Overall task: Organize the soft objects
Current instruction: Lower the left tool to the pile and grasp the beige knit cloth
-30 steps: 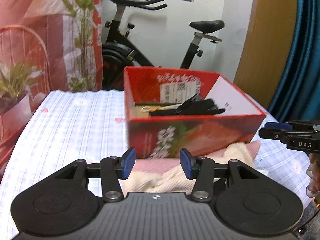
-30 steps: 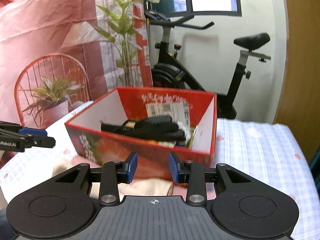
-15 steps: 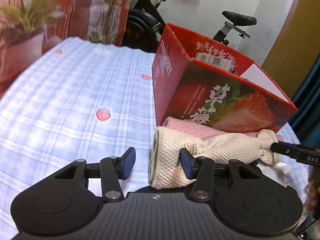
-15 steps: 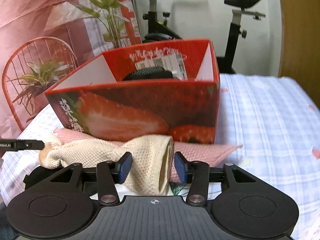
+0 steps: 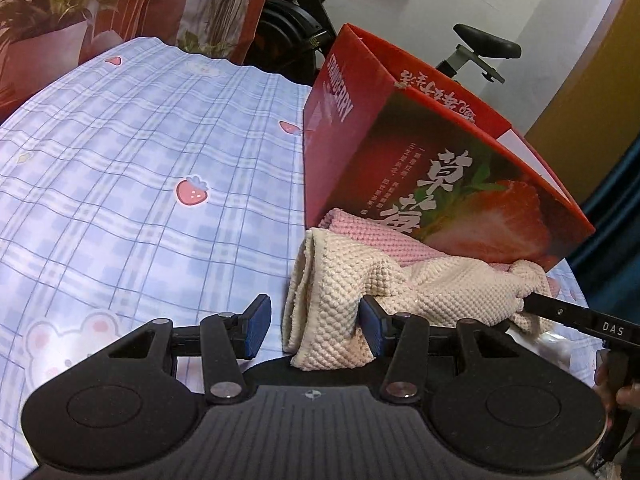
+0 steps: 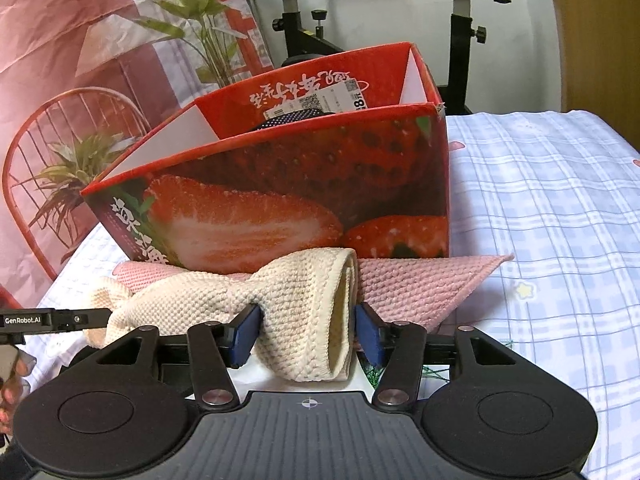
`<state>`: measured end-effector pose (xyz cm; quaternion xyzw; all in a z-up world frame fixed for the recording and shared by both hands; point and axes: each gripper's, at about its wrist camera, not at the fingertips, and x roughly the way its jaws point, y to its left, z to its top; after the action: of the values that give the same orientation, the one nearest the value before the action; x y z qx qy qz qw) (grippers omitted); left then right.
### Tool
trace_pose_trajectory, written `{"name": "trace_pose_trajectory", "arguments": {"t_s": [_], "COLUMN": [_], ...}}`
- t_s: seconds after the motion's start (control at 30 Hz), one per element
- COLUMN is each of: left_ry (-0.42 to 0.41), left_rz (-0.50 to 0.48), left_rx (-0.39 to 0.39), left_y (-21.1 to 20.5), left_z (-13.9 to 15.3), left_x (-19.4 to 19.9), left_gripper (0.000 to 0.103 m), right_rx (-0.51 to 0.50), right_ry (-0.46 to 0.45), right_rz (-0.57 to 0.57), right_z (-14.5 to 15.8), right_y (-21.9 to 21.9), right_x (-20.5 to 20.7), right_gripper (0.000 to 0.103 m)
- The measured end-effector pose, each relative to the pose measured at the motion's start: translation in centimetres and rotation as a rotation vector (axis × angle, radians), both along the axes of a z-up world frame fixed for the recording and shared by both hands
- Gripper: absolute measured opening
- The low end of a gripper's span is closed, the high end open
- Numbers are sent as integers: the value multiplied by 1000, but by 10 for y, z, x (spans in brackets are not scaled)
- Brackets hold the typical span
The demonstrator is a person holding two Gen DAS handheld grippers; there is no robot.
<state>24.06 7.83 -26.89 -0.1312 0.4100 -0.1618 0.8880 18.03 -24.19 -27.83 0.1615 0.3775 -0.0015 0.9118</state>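
Observation:
A cream waffle towel (image 5: 400,280) lies twisted in front of a red strawberry box (image 5: 440,168), on top of a pink towel (image 5: 380,236). My left gripper (image 5: 312,328) straddles the cream towel's left end. Its jaws are closing a little; the right pad touches the cloth and the left pad stands clear. My right gripper (image 6: 306,332) is open around the rolled right end of the cream towel (image 6: 304,300), pads at its sides without squeezing. The pink towel (image 6: 420,284) pokes out below the box (image 6: 320,184). Each view shows the other gripper's finger at the towel's far end.
Everything rests on a blue checked sheet (image 5: 140,168) with strawberry prints. Black fabric items (image 6: 292,120) sit inside the box. An exercise bike (image 6: 460,20), potted plants (image 6: 76,160) and a red wire chair (image 6: 32,152) stand behind. A hand shows at the left edge (image 6: 8,396).
Both grippers sank from above the box to the cream towel in front of it. The right jaws widened on the way. Over the last half second little has moved.

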Motion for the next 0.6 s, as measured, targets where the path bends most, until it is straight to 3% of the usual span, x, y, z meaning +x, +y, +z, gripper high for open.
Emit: {"name": "trace_pose_trajectory", "arguments": {"t_s": [0.07,0.17,0.27,0.6], "left_ry": [-14,-51,-90,-210], "left_rz": [-9,-38,-36,26], "left_rx": [9,56,98,64], "left_y": [-2,-8,-13,-16], "left_z": [3,10,18,56], "left_x": [-3,-11,-20,-55], "left_gripper": [44,22,13,10], "right_rx": [-4,-17,-29,-32], "right_ry": [-3,-9,-14,-104], "right_rz": [2,6,7,-37], "right_z": [1,6,13,38], "right_y": [2,5,10,27], "right_x": [-1,-4,-9,-39], "right_gripper": [42,33,28,20]}}
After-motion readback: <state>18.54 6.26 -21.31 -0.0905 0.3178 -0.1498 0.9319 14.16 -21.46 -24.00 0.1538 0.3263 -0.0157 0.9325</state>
